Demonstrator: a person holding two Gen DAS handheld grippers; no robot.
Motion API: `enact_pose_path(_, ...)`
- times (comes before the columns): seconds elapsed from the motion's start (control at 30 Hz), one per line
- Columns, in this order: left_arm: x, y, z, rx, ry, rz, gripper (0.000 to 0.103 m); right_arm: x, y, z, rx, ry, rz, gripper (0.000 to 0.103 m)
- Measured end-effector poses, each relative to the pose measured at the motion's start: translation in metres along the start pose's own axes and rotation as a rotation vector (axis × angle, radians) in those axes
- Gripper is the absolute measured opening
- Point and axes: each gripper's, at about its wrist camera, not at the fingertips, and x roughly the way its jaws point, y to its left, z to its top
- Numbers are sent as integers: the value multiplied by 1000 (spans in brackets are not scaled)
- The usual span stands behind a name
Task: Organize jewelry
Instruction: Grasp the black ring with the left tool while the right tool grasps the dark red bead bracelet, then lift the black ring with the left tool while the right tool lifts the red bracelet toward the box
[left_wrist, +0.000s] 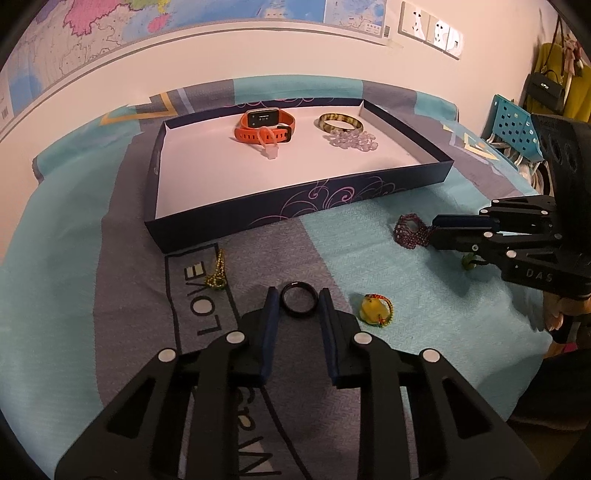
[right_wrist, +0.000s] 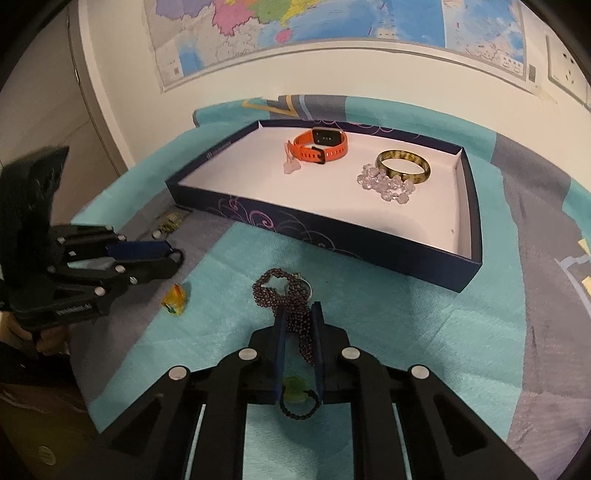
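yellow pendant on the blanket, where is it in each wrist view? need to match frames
Left wrist: yellow pendant lower centre, just right of the left gripper, on teal blanket.
Right wrist: same pendant lower left, below the left gripper.
Shared landmark: dark blue tray holding the orange watch.

Cream wall (right_wrist: 332, 70), pinned map (right_wrist: 295, 22), wall sockets (left_wrist: 432, 31), patterned teal bedspread (left_wrist: 406, 295)
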Motion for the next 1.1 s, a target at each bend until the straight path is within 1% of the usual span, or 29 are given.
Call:
enact_pose_path(0.3,-3,1,0,-15,-8,-12,22,-14,-3,8,43,-56,67,12)
enact_pose_path(0.53,-9,1,2,-17,-26,-14,22,-26,-7,13,60,-98,81,12)
enact_pose_path(1.1,-21,0,8,-16,-67,-29,22,-45,-18,24,104,-168,116,12)
